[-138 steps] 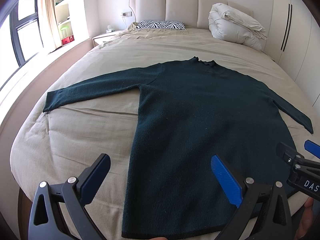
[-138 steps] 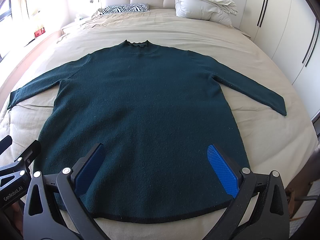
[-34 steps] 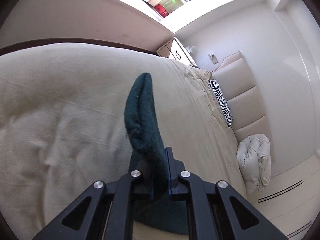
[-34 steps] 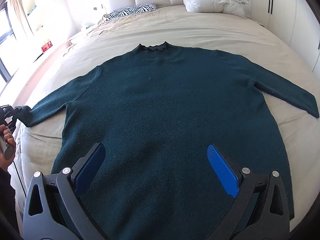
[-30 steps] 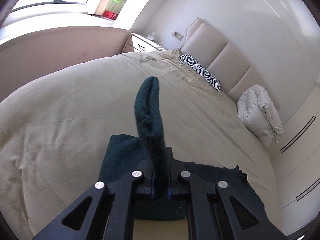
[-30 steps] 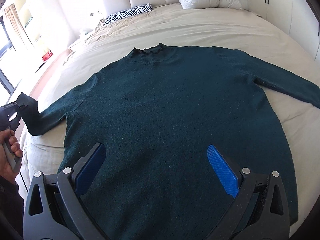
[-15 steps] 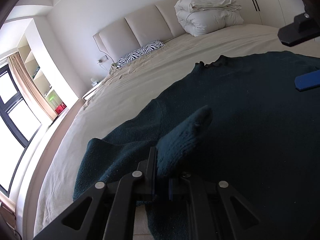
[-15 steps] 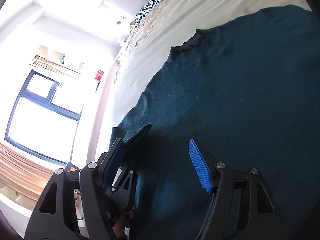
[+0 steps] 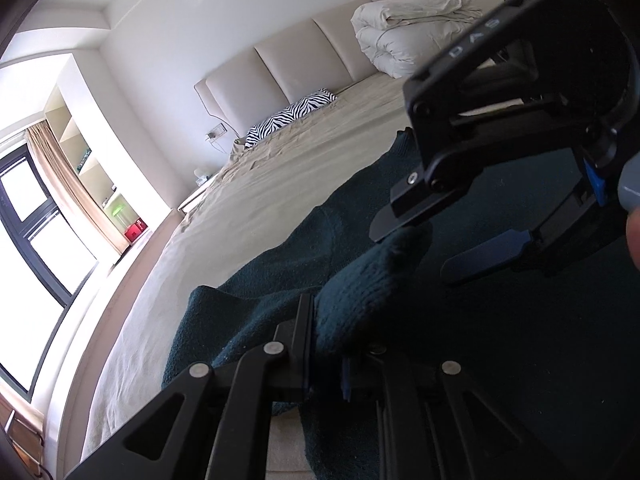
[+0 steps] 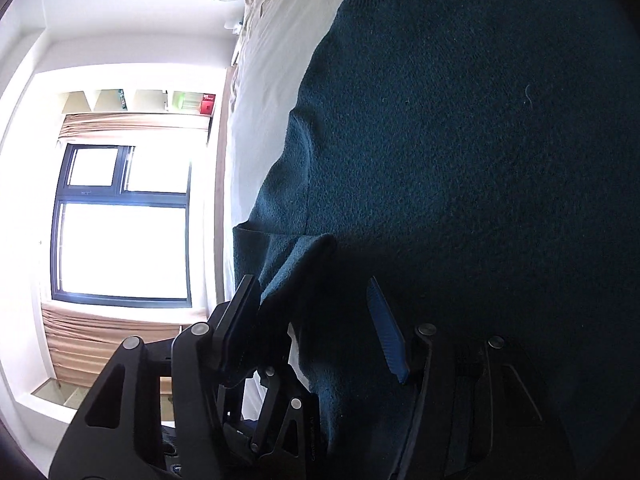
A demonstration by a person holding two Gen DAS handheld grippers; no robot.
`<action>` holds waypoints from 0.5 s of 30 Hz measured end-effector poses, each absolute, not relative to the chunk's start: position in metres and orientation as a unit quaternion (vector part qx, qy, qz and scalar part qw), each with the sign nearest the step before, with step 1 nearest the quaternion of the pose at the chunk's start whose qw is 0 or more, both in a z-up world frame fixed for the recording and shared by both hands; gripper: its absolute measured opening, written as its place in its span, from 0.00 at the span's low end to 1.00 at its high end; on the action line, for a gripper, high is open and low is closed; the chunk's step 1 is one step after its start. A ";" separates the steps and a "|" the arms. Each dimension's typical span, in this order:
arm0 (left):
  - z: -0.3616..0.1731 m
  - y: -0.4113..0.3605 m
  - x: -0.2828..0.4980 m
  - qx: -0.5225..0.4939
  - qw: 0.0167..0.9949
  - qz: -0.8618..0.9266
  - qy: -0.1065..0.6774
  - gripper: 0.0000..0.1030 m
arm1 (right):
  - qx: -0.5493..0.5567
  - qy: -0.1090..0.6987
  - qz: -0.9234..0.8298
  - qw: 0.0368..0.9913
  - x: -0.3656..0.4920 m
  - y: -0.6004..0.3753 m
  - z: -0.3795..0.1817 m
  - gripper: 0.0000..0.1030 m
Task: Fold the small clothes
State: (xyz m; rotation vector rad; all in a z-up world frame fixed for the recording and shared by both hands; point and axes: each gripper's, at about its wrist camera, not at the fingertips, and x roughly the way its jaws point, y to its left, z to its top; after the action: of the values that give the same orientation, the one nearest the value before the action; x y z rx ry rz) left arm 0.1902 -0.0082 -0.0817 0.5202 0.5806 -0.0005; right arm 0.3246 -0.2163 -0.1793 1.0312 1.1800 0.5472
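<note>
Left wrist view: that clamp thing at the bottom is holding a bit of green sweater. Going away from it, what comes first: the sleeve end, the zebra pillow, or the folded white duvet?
1. Sleeve end, clamped in the left gripper, at centre.
2. Zebra pillow, far up the bed by the headboard, left of centre.
3. Folded white duvet, also against the headboard, to the right; about as far as the pillow, too close to call.

We are carrying the sleeve cuff (image 9: pixel 372 280), pinched in our left gripper (image 9: pixel 326 354), from the bed's edge over onto the sweater (image 10: pixel 460 152) body, while our right gripper (image 10: pixel 316 328), fingers spread, is swinging in around it.
</note>
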 end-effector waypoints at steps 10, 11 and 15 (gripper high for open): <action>-0.080 -0.003 0.192 0.221 0.929 -0.002 0.298 0.56 | 0.390 0.508 0.233 0.732 0.333 -0.209 -0.166 0.08; -0.074 0.001 0.190 0.208 0.932 -0.004 0.297 0.68 | 0.386 0.502 0.228 0.740 0.337 -0.211 -0.163 0.08; -0.045 0.027 0.179 0.130 0.949 -0.039 0.285 0.83 | 0.375 0.476 0.201 0.770 0.341 -0.239 -0.149 0.07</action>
State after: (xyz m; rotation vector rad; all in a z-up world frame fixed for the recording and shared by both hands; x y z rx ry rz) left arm 0.1795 0.0272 -0.0448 0.2641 0.5791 -0.0800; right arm 0.3413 -0.2394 -0.1493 0.8128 1.0328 0.4367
